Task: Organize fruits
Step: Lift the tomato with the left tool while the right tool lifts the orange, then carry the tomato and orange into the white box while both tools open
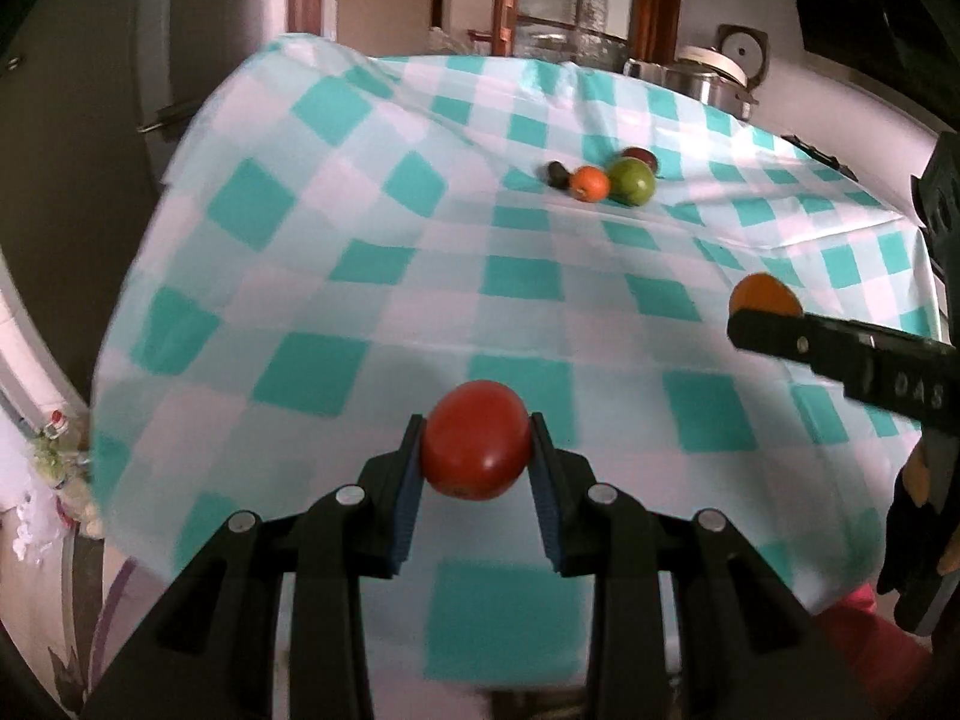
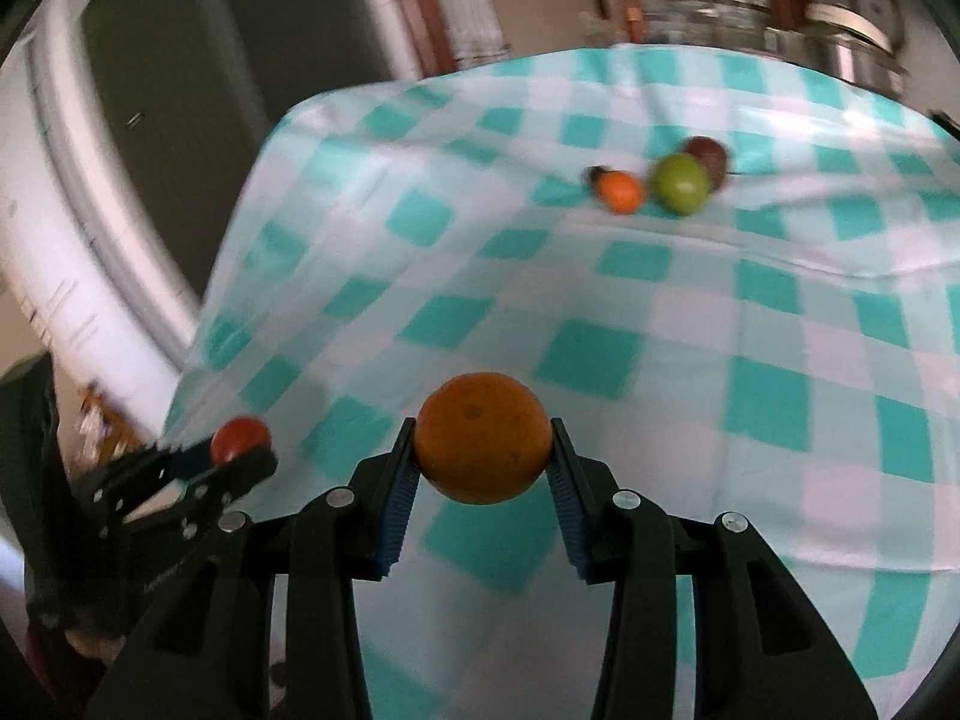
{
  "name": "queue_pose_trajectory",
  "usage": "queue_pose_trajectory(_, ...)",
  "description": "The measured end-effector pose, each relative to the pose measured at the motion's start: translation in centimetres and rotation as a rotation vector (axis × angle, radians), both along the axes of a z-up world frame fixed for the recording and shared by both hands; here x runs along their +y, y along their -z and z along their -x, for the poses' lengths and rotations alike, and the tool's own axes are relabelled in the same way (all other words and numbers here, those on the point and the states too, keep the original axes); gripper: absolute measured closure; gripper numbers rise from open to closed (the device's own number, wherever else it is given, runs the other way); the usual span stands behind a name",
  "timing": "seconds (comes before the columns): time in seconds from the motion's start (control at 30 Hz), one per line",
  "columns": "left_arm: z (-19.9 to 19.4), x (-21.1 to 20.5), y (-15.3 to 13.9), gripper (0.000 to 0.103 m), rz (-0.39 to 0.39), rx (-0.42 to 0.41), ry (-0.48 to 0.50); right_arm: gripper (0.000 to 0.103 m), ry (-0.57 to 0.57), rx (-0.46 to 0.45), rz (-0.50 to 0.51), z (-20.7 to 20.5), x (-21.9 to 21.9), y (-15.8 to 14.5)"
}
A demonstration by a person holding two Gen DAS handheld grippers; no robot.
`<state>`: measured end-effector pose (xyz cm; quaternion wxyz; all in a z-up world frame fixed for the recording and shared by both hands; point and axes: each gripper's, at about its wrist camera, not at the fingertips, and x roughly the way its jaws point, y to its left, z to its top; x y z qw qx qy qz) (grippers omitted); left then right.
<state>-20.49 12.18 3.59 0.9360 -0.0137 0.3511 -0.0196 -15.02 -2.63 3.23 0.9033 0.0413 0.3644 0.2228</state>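
Note:
My left gripper (image 1: 477,441) is shut on a red tomato (image 1: 476,439) and holds it above the near part of the checked tablecloth (image 1: 360,312). My right gripper (image 2: 483,447) is shut on an orange (image 2: 483,438), also above the cloth. Each gripper shows in the other view: the orange (image 1: 766,295) at the right, the tomato (image 2: 240,438) at the lower left. A group of fruits lies at the far side: a small orange fruit (image 1: 590,183), a green apple (image 1: 631,181), a dark red fruit (image 1: 641,157) and a small dark fruit (image 1: 557,173).
A steel pot (image 1: 708,84) and a white cooker (image 1: 720,63) stand beyond the table's far right. A doorway and wooden frames are behind. The table's left edge drops off to a dark cabinet (image 1: 72,192).

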Motion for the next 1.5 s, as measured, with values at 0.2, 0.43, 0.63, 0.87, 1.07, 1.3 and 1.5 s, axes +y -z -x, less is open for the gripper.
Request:
queue_pose_trajectory(0.2,5.1,5.0,-0.5,0.069,-0.011,-0.033,-0.072,0.061,-0.217,-0.025,0.074,3.5,7.2,0.0)
queue_pose_trajectory(0.43,10.4,10.9,1.3,0.069,-0.022,0.008,-0.182,0.061,-0.510,-0.043,0.168,8.5,15.5,1.1)
queue_pose_trajectory(0.63,11.9,14.7,6.1,0.069,-0.046,0.138,-0.250,0.061,-0.768,-0.014,0.295,12.8,21.7,4.4)
queue_pose_trajectory(0.87,10.8,18.0,11.7,0.069,-0.056,0.304,-0.264,0.061,-0.960,0.052,0.596,15.7,27.9,12.7)
queue_pose_trajectory(1.07,8.8,19.8,17.5,0.069,-0.096,0.502,-0.223,0.061,-1.035,0.081,0.780,16.9,30.7,18.5)
queue_pose_trajectory(1.3,7.1,20.2,21.1,0.069,-0.111,0.617,-0.169,0.061,-1.066,0.089,0.870,17.4,33.0,21.2)
queue_pose_trajectory(1.5,7.4,21.2,21.3,0.068,-0.063,0.622,-0.171,0.061,-1.073,0.109,0.882,17.6,33.6,22.5)
